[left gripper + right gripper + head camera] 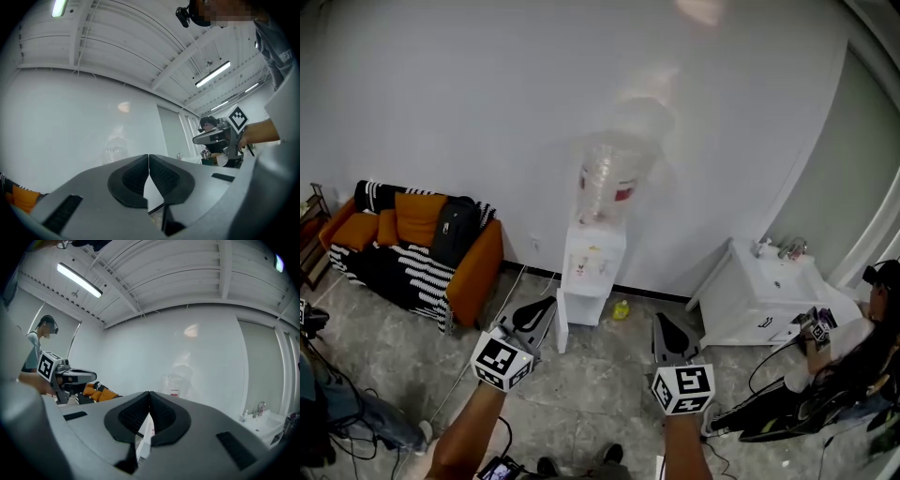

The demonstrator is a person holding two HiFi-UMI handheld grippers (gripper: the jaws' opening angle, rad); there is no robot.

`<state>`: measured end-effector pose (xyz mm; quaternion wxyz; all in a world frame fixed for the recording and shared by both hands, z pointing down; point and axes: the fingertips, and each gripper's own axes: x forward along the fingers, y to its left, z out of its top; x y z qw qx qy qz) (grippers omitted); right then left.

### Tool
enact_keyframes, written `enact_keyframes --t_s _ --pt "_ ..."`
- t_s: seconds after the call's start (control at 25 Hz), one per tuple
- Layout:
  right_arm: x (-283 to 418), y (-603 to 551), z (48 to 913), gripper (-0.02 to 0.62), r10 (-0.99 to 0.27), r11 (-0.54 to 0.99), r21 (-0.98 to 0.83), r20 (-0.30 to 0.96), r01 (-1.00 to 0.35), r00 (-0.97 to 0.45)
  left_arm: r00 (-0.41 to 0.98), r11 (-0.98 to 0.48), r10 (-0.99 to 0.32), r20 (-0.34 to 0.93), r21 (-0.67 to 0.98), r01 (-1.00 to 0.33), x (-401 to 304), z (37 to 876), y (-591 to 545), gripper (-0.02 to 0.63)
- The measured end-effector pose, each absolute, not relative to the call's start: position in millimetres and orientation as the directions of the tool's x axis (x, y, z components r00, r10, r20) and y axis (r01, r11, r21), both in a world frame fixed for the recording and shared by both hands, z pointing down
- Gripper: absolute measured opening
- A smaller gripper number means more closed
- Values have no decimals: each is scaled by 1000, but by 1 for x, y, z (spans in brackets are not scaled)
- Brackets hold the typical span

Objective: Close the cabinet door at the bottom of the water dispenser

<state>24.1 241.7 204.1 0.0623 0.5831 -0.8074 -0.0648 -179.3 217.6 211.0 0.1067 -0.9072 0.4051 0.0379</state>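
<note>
A white water dispenser (593, 258) stands against the wall at 12 o'clock, a clear bottle on top. Its bottom cabinet door (562, 324) hangs open, swung out over the floor toward the viewer. The left gripper (549, 303) points at it, jaws near the door's edge, which sits at about 1 o'clock from them. The right gripper (660, 320) is farther off, with the door at 10 o'clock. Both pairs of jaws are closed together and hold nothing.
</note>
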Motion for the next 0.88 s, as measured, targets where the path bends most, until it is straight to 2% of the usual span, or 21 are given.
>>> enact_keyframes --t_s 0.36,0.88 --pt "28 208 206 28 -934 355 151 16 -923 -357 625 -604 -769 -132 -170 -779 -186 213 197 20" --pt "72 121 211 28 -888 460 98 27 -883 -459 530 -511 -844 -79 -184 -840 -149 212 142 20"
